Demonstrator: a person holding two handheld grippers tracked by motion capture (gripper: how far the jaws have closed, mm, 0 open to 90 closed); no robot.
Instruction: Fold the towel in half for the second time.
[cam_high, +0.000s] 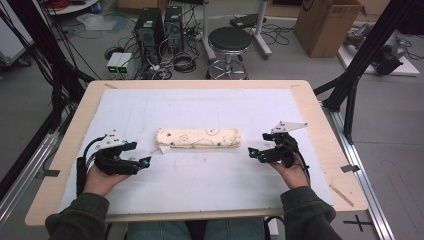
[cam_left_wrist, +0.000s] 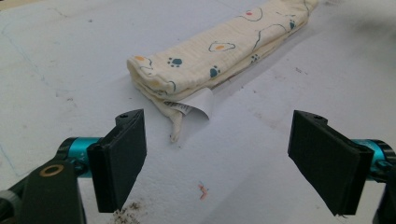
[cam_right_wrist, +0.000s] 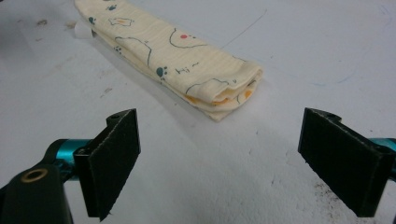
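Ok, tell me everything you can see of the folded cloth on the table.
The cloth is cream, soft-looking fabric printed with small blue paw marks, outlines and orange spots. It is folded into a long, narrow, layered bundle lying flat across the middle of the white mat. A white label and a loose corner stick out at its left end. Nothing else touches it; both grippers stand clear.
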